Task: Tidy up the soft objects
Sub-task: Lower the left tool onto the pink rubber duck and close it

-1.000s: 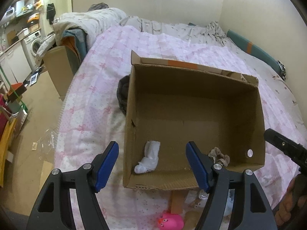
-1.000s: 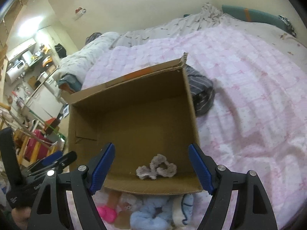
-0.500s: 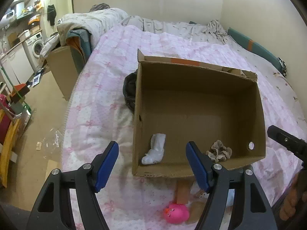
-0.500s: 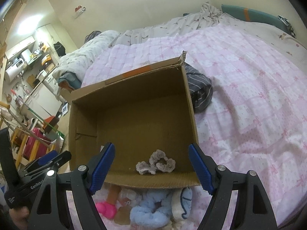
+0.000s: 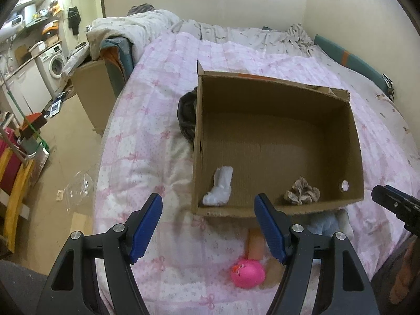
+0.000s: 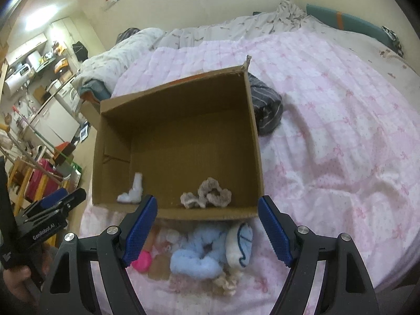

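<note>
Cardboard box (image 5: pixel 275 141) is being shown open-topped on the pink quilt (image 5: pixel 157 120), mostly bare inside, with a white sock (image 5: pixel 219 186) and a beige scrunchie (image 5: pixel 302 191) lying by its near wall. Left gripper (image 5: pixel 208 229) and right gripper (image 6: pixel 208 228) are being held spread and empty. Only in the right view are the blue scrunchie (image 6: pixel 197 257) and a striped cloth (image 6: pixel 266 107) beside the box being seen clearly.

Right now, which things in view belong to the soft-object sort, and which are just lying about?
Job:
- cardboard box
- white sock and beige scrunchie, in the box
- blue fluffy scrunchie, pink toy, white-and-blue item, in front of the box

Lying about:
- dark striped garment beside the box
- pink quilt
- washing machine
</note>
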